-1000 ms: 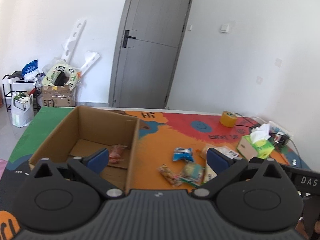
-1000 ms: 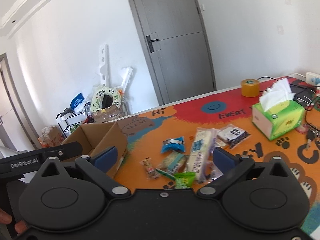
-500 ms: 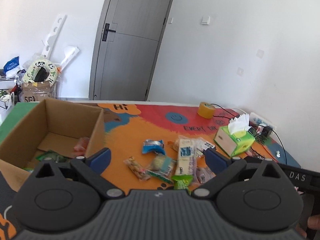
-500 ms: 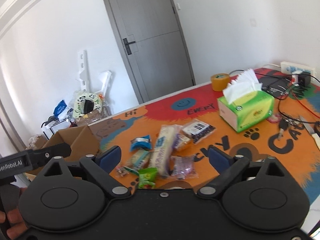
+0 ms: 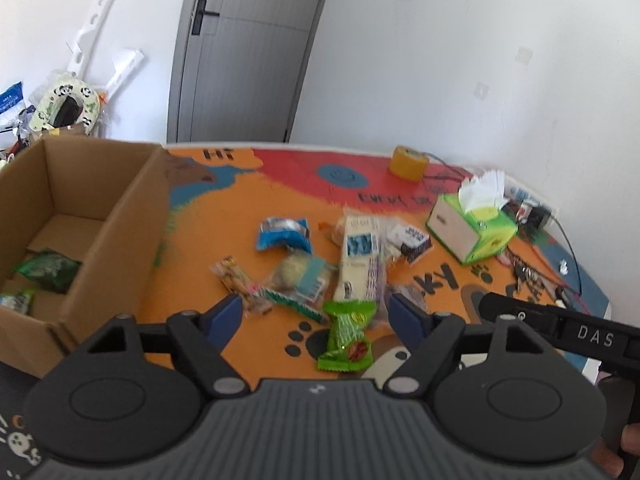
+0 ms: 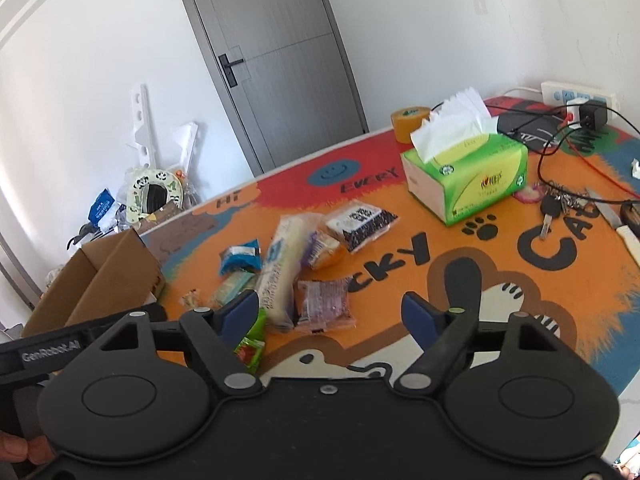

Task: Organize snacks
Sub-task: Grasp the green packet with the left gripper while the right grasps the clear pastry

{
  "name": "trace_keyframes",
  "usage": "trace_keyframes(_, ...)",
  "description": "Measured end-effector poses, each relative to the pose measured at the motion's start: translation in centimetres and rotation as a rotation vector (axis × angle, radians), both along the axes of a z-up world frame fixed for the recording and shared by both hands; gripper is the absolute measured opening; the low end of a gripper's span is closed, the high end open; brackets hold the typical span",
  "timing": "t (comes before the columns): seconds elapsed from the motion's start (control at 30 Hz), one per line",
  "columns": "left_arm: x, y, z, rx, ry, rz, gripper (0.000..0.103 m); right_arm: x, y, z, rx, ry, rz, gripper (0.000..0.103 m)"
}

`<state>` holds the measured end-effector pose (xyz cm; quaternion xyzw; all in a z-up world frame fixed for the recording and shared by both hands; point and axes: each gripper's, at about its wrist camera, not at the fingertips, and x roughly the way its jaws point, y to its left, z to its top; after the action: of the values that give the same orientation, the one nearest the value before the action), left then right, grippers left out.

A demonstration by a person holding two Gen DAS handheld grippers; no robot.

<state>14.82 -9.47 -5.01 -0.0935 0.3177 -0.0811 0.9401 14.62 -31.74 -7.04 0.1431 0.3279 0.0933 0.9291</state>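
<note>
At the far left a cardboard box point(image 5: 100, 216) is seen standing open on the mat, with a dark green packet point(image 5: 46, 270) already lying inside; it is judged to be where the snacks are to go. To its right the loose snacks are heaped on the orange mat point(image 5: 224, 216): a blue packet point(image 5: 285, 234), a long white packet point(image 5: 360, 258), and nearest the camera a bright green packet point(image 5: 347, 336). The left gripper point(image 5: 314, 314) is held above this pile, its jaws having just been narrowed yet standing spread, nothing being pressed; the green packet lies below the gap and is not yet gripped. It is judged that the gripper should be lowered until the pads flank the packet's middle, and closed only then; the crinkly wrapper is likely to slip if caught at its edge. Further right, the right gripper point(image 6: 330, 310) is also held with its jaws apart after a like narrowing, empty; a purple-wrapped snack point(image 6: 324, 306) lies just ahead of it, beside the white packet. A tissue box point(image 6: 466, 172) and cables point(image 6: 560, 148) are seen at the far right, and are best left untouched.
</note>
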Motion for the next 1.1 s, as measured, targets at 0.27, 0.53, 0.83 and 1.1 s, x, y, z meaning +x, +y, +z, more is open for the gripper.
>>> trace_keyframes(0.27,1.8,-1.7,-2.1,0.01,0.059,-0.025,0.065,1.6,-0.3,-1.9,0.008,0.051,0.012,0.065)
trace_keyframes(0.53,3.8,-3.0,-3.8,0.009,0.104,-0.025,0.055,2.7,-0.3,-2.8,0.006,0.065,0.046,0.064)
trace_keyframes(0.83,5.2,-4.0,-5.4,0.005,0.139,-0.034,0.045,3.7,-0.5,-3.8,0.019,0.088,0.063,0.062)
trace_keyframes(1.1,5.2,-3.4,-5.2,-0.014,0.121,-0.041,0.028,4.8,0.0,-4.3,0.022,0.093,0.074,0.062)
